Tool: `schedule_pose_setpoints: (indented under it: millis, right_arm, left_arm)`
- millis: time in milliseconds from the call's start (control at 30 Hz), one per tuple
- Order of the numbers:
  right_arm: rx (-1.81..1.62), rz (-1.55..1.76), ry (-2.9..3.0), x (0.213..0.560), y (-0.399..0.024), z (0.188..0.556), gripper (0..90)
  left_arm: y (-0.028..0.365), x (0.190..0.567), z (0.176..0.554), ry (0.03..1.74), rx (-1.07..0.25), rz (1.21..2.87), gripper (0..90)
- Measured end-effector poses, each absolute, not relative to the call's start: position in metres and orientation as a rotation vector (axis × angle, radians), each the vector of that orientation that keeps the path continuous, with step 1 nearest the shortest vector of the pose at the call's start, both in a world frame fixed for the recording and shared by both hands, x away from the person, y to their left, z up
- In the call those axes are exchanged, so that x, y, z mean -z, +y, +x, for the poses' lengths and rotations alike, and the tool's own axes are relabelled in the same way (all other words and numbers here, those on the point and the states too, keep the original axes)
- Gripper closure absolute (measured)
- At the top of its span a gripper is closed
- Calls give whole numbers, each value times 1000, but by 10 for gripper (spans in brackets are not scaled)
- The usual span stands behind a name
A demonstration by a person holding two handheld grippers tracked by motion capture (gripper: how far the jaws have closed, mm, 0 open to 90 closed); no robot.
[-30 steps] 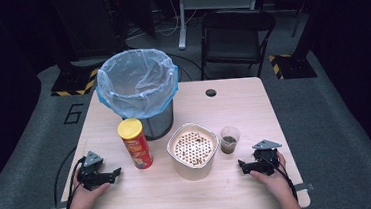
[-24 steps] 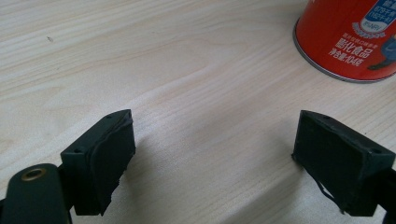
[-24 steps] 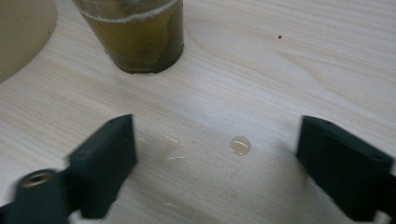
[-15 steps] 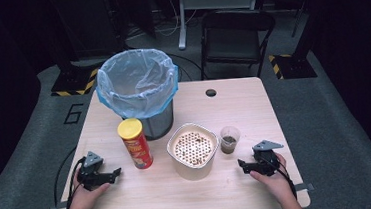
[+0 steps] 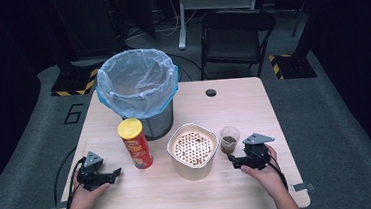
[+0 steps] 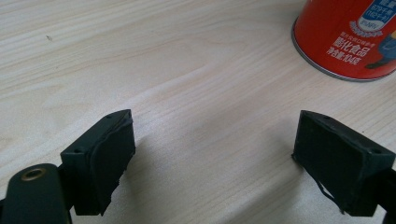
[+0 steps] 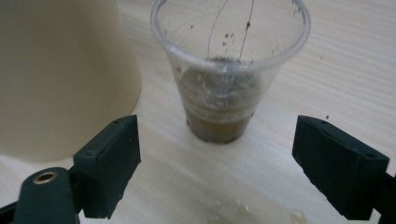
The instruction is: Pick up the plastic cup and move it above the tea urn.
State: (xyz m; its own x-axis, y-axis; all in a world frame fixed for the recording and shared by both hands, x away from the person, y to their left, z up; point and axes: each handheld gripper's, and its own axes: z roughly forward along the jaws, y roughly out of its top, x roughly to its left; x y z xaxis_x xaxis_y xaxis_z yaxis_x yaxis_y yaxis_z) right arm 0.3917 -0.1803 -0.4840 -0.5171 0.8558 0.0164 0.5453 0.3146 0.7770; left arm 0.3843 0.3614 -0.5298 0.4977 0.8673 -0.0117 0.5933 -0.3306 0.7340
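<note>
A clear plastic cup (image 5: 229,138) (image 7: 229,74) with brown dregs stands on the wooden table (image 5: 234,105), right of a cream tub (image 5: 192,154) (image 7: 60,70) with a perforated insert. My right gripper (image 5: 233,161) (image 7: 217,126) hovers just short of the cup. It is open, its jaws have just been opening a little, and nothing is between them. A red chip can (image 5: 135,144) (image 6: 348,37) with a yellow lid stands left of the tub. My left gripper (image 5: 115,174) (image 6: 215,123) rests open on the table near the can's base, with bare wood between its pads.
A metal bin (image 5: 137,90) lined with a blue bag stands at the back left, behind the can. A round cable hole (image 5: 210,92) sits near the far edge. A few drops of liquid (image 7: 233,207) lie on the table in front of the cup. A black chair (image 5: 238,35) stands beyond.
My right hand has risen a little off the table and edged toward the cup. The left hand, can, tub and cup have stayed put.
</note>
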Motion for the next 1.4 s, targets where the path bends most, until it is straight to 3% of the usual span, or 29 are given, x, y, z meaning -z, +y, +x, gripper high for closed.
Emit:
schedule_pose_setpoints:
  millis: [233,467,1100,1400]
  right_arm:
    - [-1083,1260,2173,481,-173,406,152]
    - [-1100,1263,2156,480,-166,418,215]
    - [-1042,1223,2144,486,-156,434,227]
    - [-1038,1175,2126,485,-158,434,307]
  left_arm:
    - [361,530,384,1201,-503,2041,122]
    - [360,530,383,1202,-503,2038,122]
    - [360,530,383,1203,-502,2037,122]
    - [360,530,383,1203,-503,2038,122]
